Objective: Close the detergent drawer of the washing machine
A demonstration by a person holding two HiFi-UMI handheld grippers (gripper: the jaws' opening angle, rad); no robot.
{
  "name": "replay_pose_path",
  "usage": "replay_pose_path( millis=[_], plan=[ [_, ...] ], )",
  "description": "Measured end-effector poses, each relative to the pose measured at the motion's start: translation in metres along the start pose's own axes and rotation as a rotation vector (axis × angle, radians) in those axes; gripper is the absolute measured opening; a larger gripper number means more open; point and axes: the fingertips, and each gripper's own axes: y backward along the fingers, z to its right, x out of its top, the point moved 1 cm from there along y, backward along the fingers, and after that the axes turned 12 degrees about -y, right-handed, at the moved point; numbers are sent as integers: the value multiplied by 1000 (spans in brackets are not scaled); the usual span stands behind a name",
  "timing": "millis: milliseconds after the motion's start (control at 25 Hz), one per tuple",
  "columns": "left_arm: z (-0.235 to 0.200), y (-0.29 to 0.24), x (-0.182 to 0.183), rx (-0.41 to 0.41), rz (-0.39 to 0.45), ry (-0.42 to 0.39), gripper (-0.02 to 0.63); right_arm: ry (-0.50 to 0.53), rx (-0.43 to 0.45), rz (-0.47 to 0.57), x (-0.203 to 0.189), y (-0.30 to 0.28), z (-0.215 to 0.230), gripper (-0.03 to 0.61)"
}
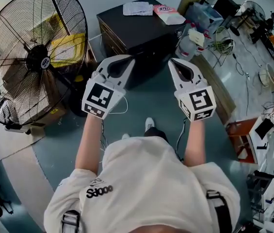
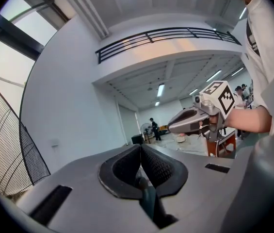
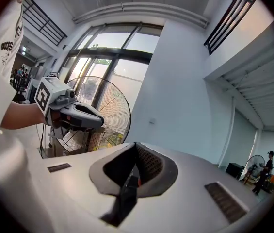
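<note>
No washing machine or detergent drawer shows in any view. In the head view my left gripper (image 1: 125,59) and right gripper (image 1: 175,61) are held side by side at chest height, pointing level towards a black cabinet (image 1: 137,30). The left gripper view has its pads (image 2: 140,148) pressed together with nothing between them, and the right gripper (image 2: 173,126) off to its right. The right gripper view likewise has its jaws (image 3: 136,145) shut and empty, with the left gripper (image 3: 99,122) at its left before a fan.
A large floor fan (image 1: 30,57) stands at the left. Papers and a pink box lie on the black cabinet. A white jug (image 1: 187,46), a wooden board and cluttered benches with cables (image 1: 253,23) fill the right. A person (image 2: 154,128) stands far off in the hall.
</note>
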Motion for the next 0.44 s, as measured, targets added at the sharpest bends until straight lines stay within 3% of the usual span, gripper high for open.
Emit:
replay_pose_path(
  millis=[440],
  plan=[
    [-6, -4, -14, 5, -15, 27, 18, -19, 23, -14, -8, -14, 3, 8]
  ],
)
